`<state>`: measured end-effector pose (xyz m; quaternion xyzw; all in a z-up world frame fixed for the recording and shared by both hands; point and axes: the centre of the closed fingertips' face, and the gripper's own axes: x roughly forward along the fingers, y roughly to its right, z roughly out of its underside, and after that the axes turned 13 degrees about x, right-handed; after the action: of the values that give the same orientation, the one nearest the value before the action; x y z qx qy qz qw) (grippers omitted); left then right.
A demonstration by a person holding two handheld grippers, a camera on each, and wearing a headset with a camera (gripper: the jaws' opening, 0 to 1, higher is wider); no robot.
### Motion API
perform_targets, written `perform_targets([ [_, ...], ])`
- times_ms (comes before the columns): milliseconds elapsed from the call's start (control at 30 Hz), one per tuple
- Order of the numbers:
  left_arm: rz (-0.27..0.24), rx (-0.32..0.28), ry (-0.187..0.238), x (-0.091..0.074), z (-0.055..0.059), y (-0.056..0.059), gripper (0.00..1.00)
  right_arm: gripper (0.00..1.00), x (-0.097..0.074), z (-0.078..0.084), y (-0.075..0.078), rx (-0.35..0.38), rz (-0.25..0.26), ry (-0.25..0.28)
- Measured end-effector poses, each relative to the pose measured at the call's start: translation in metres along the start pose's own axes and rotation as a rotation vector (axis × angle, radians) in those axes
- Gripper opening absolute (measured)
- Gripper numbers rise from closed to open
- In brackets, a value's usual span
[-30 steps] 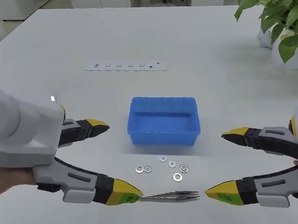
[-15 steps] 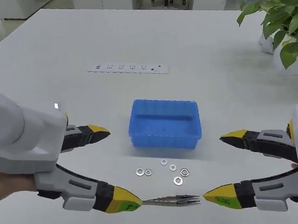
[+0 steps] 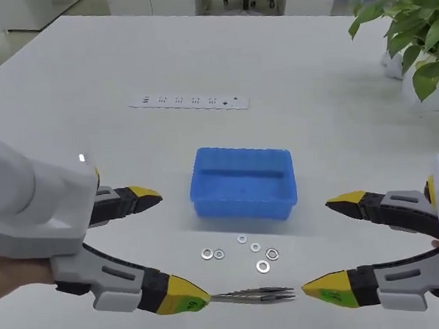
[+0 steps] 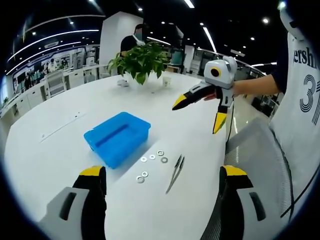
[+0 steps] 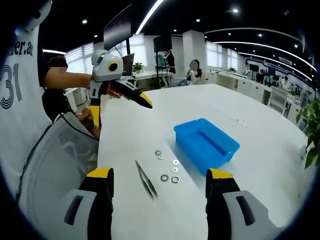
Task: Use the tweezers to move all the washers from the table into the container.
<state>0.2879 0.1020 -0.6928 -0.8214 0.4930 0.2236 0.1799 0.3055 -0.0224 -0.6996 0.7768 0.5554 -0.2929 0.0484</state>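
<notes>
in the head view the left gripper [image 3: 181, 247] sits at the lower left of the frame and the right gripper [image 3: 317, 244] at the lower right, pointing in toward each other. both have their yellow-tipped fingers [image 3: 178, 293] spread wide, with nothing held between them.

the tweezers [image 3: 254, 296] lie flat on the white bench [image 3: 313, 115] at the bottom centre, in the gap between the lower finger of each gripper. the left one's tip is right at one end of the tweezers, but i cannot tell whether it touches.

six washers [image 3: 263, 266] lie loose on the bench just above the tweezers in the frame, in a small scatter. the blue container [image 3: 240, 206] stands above them at the centre, near them but apart. a white power strip [image 3: 189, 102] lies higher up and a leafy plant [image 3: 411, 29] fills the upper right corner.

in the left gripper view the tweezers lie at the centre, with the washers between them and the container at centre left. the right gripper hangs over the bench at the upper right. in the right gripper view the tweezers lie at lower centre, the washers just right of them and the container further right.
</notes>
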Motion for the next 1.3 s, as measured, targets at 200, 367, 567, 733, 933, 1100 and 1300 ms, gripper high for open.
perform_targets([
  [200, -0.011, 0.0, 0.005, 0.001, 0.001, 0.0, 0.99, 0.76, 0.001, 0.002, -0.002, -0.005, -0.01, -0.01],
  [367, -0.007, 0.003, 0.003, 0.002, 0.002, -0.001, 0.99, 0.76, 0.002, 0.003, -0.001, -0.012, -0.007, -0.016],
  [567, -0.004, -0.01, 0.024, 0.006, 0.003, -0.003, 0.99, 0.74, 0.003, -0.004, 0.001, -0.046, -0.006, 0.024],
  [733, -0.005, -0.024, 0.025, 0.012, 0.009, -0.005, 0.99, 0.69, 0.002, -0.002, 0.003, -0.013, -0.008, 0.002],
  [933, 0.026, -0.032, 0.029, 0.018, 0.011, -0.001, 0.99, 0.68, 0.008, 0.007, 0.007, -0.006, -0.017, -0.029],
  [1100, 0.08, -0.011, 0.019, 0.026, 0.013, 0.009, 0.93, 0.63, 0.016, 0.01, 0.003, -0.004, -0.043, -0.053],
  [1300, 0.117, 0.011, -0.035, 0.04, 0.028, 0.016, 0.92, 0.61, 0.029, 0.014, -0.002, -0.014, -0.079, -0.086],
])
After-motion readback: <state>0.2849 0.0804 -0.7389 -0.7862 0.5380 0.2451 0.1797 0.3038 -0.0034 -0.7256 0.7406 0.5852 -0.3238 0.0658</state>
